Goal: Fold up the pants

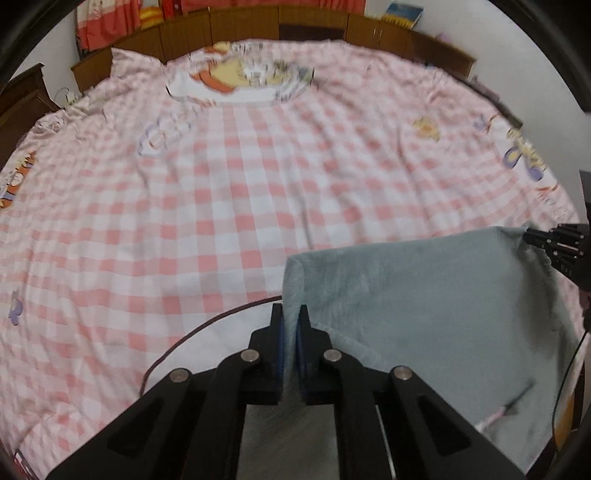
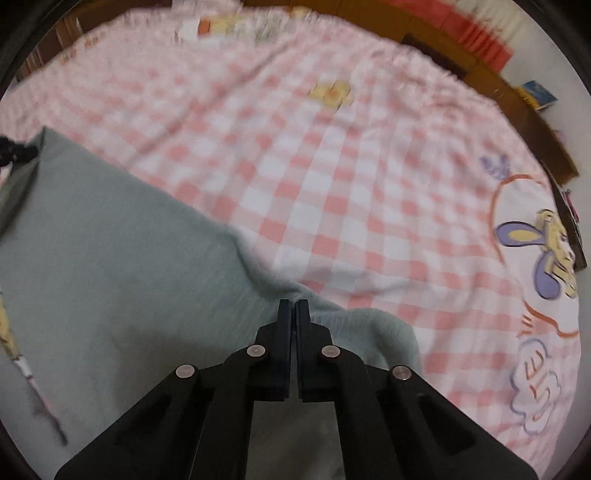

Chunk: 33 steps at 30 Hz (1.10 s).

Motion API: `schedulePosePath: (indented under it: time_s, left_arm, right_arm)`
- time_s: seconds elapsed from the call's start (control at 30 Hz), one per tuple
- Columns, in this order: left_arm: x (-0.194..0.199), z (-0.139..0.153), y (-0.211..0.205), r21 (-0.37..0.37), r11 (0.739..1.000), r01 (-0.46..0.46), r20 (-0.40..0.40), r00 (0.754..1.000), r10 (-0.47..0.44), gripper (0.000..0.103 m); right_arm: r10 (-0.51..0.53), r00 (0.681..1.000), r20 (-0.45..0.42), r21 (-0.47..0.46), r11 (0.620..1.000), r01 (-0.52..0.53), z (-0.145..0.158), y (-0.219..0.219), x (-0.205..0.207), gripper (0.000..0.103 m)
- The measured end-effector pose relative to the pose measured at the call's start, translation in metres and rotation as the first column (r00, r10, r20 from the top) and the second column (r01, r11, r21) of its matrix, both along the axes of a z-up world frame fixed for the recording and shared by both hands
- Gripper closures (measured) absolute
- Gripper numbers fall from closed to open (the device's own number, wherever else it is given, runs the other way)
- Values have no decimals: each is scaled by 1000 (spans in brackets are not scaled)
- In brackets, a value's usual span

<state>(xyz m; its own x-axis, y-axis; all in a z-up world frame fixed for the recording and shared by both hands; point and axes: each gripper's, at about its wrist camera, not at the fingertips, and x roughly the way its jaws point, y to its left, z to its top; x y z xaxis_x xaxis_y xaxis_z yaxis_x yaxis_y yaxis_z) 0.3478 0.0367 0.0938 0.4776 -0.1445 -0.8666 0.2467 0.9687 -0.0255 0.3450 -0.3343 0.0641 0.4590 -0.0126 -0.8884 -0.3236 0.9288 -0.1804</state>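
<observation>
Grey-blue pants lie on a bed with a pink checked sheet, at the lower right of the left wrist view. My left gripper is shut on the pants' left corner, and a fold of cloth stands up between its pads. At the far right edge, my right gripper pinches the other upper corner. In the right wrist view the pants fill the lower left. There my right gripper is shut on the cloth's edge, and the left gripper shows at the far left corner.
A wooden headboard and red curtains run behind the bed. A blue book rests on the ledge at the right. A thin pink-and-white cord lies across the pants. A dark cable hangs at the right.
</observation>
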Motion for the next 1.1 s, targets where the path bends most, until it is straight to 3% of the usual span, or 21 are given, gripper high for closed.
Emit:
schedulePosePath:
  time_s: [0.07, 0.3, 0.5, 0.67, 0.8, 0.87, 1.1]
  left_arm:
    - [-14, 18, 3, -14, 1000, 11, 28, 1000, -10, 98]
    - [-77, 75, 9, -20, 998, 67, 151, 987, -63, 98]
    - [-158, 106, 11, 39, 996, 78, 275, 958, -86, 98]
    - [-219, 92, 17, 34, 996, 78, 280, 956, -85, 98]
    - [-267, 70, 16, 40, 997, 60, 341, 938, -70, 98]
    - [-283, 51, 15, 32, 999, 35, 332, 942, -44, 98]
    - [-313, -13, 27, -124, 989, -85, 225, 968, 112, 98]
  right_arm:
    - [-13, 998, 57, 56, 998, 10, 21, -9, -15, 101]
    - [4, 982, 191, 118, 993, -27, 80, -14, -81, 101]
    - [27, 960, 280, 162, 984, -75, 116, -12, -151, 101]
    - [37, 957, 289, 187, 978, -94, 116, -5, -222, 101]
    - [48, 968, 245, 173, 981, -92, 93, -1, -264, 101]
    - [40, 976, 213, 172, 982, -77, 78, 0, -277, 101]
    - [-28, 993, 114, 199, 980, 5, 21, -1, -310, 101]
